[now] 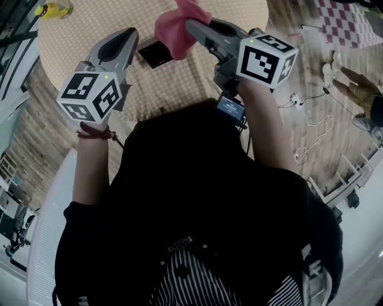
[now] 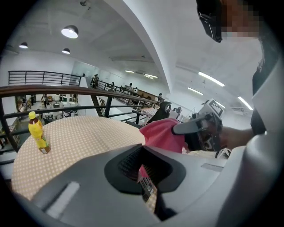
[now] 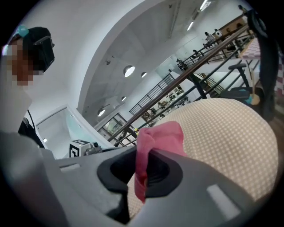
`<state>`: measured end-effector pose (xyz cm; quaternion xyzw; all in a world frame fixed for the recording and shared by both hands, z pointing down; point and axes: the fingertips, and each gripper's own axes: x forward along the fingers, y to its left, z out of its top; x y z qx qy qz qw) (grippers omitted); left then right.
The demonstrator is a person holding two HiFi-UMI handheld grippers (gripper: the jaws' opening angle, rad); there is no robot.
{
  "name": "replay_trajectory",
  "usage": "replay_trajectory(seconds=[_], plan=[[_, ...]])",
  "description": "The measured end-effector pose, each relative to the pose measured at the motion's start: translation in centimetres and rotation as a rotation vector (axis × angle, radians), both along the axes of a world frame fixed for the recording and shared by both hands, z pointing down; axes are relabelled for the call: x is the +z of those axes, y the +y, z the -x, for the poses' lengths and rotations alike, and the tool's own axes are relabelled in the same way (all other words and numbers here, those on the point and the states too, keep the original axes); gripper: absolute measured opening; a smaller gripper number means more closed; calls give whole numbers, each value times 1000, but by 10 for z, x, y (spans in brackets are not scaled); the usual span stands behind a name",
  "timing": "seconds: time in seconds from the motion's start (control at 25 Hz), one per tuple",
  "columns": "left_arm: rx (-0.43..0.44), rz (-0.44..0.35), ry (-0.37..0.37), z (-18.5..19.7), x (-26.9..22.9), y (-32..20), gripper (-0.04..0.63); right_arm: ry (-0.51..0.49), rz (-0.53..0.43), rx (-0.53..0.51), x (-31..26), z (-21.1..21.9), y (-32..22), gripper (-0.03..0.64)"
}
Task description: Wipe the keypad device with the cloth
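Observation:
The keypad device (image 1: 154, 52) is a small dark slab held over the round table; in the left gripper view only its keyed edge (image 2: 147, 188) shows between the jaws. My left gripper (image 1: 133, 43) is shut on the device's left side. The pink cloth (image 1: 175, 27) hangs bunched from my right gripper (image 1: 190, 27), which is shut on it just right of the device. In the right gripper view the cloth (image 3: 159, 137) rises out of the closed jaws (image 3: 143, 170). The left gripper view shows the cloth (image 2: 162, 135) and the right gripper (image 2: 195, 126) close ahead.
The table (image 1: 90, 24) has a beige dotted covering. A yellow bottle (image 1: 52, 9) stands at its far left edge, also visible as the bottle (image 2: 37, 131) in the left gripper view. A dark railing (image 2: 53, 91) runs behind the table. Cables lie on the floor (image 1: 311, 119) at right.

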<state>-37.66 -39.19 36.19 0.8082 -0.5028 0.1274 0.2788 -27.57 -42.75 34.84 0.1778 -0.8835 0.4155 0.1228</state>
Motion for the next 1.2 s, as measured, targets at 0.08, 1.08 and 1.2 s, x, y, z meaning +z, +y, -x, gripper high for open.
replay_trajectory(seconds=[0.08,1.08,1.2], plan=[[33,36,-28,-5,20,-3,0,8,29,13,15,-8,-2,35],[448,421,-403,-12,174,9,3,116,249,77,125,-56,10,35],[487,447,-427,-14,181,14,3,127,264,83,131,-56,16,35]])
